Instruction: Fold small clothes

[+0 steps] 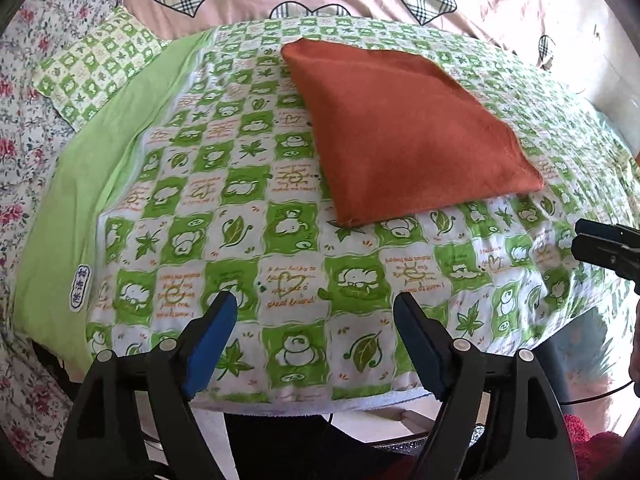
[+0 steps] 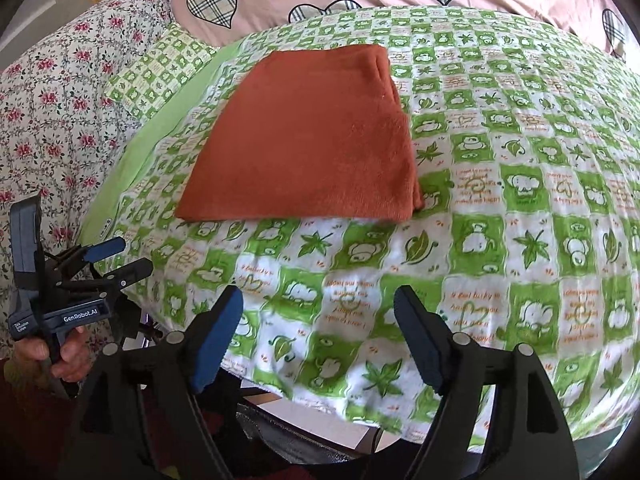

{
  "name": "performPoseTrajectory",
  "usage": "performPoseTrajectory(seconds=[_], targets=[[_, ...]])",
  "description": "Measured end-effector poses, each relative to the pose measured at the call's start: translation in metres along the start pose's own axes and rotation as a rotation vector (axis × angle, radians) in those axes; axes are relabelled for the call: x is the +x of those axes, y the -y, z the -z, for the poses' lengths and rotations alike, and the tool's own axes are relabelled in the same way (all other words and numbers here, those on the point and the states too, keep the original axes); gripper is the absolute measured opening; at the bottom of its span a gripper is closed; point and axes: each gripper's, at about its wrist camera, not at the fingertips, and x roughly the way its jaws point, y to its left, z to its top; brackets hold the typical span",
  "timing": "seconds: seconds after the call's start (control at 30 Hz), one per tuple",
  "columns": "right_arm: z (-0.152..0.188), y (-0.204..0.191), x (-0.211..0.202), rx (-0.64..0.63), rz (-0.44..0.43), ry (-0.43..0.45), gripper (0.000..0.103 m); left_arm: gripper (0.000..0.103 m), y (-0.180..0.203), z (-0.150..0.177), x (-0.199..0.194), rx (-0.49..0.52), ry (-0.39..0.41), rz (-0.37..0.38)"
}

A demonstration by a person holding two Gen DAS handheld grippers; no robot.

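Lying flat on green checked cover: folded rust cloth, long axis running away from the cover's near edge. Left gripper and right gripper: fingers apart, nothing between.

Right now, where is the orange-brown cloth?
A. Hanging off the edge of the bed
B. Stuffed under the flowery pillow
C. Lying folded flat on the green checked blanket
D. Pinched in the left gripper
C: the orange-brown cloth lies flat and folded on the green checked blanket, while the left gripper and right gripper both stand open with nothing between their fingers.
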Motion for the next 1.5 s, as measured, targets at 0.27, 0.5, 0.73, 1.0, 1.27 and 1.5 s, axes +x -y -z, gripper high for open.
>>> performPoseTrajectory(seconds=[0.27, 0.5, 0.73, 1.0, 1.27, 1.5], targets=[[-0.008, -0.010, 0.004, -0.030, 0.000, 0.025, 0.087, 0.083, 0.000, -0.015, 0.004, -0.012, 0.025, -0.013], [-0.023, -0.011, 0.013, -0.033, 0.012, 0.030, 0.088, 0.087, 0.004, -0.036, 0.014, -0.003, 0.014, -0.065], [-0.035, -0.014, 0.021, -0.061, 0.016, 0.027, 0.089, 0.093, 0.012, -0.047, 0.018, 0.036, 0.010, -0.095], [-0.051, -0.012, 0.028, -0.060, 0.006, 0.027, 0.090, 0.094, 0.012, -0.059, 0.017, 0.023, 0.035, -0.100], [-0.077, -0.018, 0.036, -0.098, -0.006, 0.027, 0.093, 0.097, 0.016, -0.078, 0.024, 0.021, 0.058, -0.127], [-0.100, -0.019, 0.048, -0.117, -0.013, 0.017, 0.097, 0.097, 0.011, -0.094, 0.033, -0.007, 0.072, -0.105]])
